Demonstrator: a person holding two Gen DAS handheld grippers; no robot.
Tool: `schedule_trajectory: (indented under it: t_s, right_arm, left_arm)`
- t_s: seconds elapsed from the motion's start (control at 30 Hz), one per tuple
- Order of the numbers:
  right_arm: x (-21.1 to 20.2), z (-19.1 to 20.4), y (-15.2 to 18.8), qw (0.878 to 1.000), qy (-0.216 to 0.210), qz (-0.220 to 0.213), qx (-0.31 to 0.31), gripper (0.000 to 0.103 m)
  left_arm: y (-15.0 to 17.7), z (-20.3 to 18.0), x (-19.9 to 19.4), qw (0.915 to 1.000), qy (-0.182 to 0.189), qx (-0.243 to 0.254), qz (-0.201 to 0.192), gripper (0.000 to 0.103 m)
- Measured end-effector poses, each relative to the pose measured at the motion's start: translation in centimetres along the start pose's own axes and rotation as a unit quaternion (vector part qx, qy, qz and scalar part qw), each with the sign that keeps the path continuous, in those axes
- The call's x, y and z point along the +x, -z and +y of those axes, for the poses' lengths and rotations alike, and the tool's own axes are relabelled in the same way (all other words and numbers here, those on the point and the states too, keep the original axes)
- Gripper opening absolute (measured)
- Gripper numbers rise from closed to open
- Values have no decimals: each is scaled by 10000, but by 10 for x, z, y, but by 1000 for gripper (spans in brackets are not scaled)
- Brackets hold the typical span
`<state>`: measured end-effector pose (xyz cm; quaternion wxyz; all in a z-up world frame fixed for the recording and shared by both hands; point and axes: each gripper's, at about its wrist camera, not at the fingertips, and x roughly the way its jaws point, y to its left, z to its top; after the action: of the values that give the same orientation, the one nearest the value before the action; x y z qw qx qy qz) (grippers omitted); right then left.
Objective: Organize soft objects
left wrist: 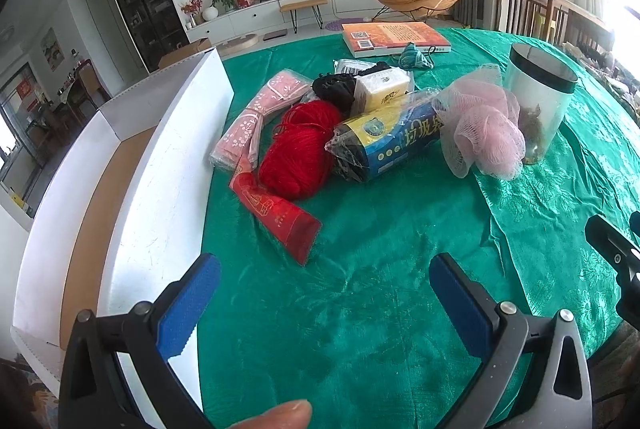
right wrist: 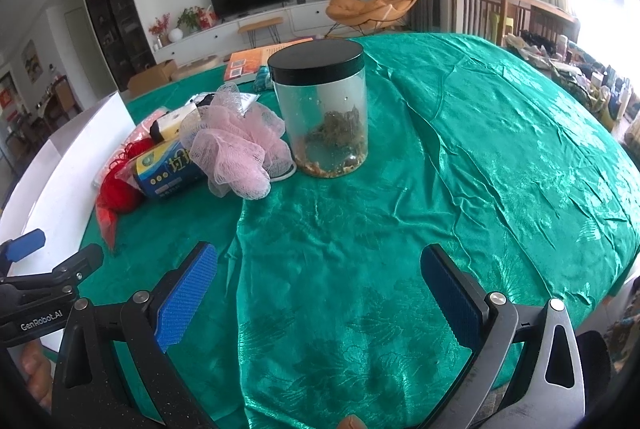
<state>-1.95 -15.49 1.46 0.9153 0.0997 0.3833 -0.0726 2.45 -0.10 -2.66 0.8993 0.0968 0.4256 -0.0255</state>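
One red yarn skein [left wrist: 298, 149] (loosely wound, fuzzy).

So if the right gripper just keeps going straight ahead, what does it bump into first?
Probably the clear jar with the black lid. The right gripper is open, with only bare green tablecloth between it and the jar. The pink bath pouf sits slightly left of that line.

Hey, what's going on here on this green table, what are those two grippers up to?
A person holds two grippers, and both the left gripper and the right gripper hover open and empty over the green tablecloth. Nothing is picked up. A pile waits ahead: red yarn, a pink mesh sponge, a bag roll, beside a jar. An open white box stands to the left.
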Motion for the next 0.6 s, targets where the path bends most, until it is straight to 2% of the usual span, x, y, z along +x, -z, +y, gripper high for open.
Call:
schedule_trajectory:
  t_s: [0.6]
  right_arm:
    - [7,3,3,9999,31,96,-62,102]
  left_arm:
    - [1,2,13,9999,-24,-12,124,103]
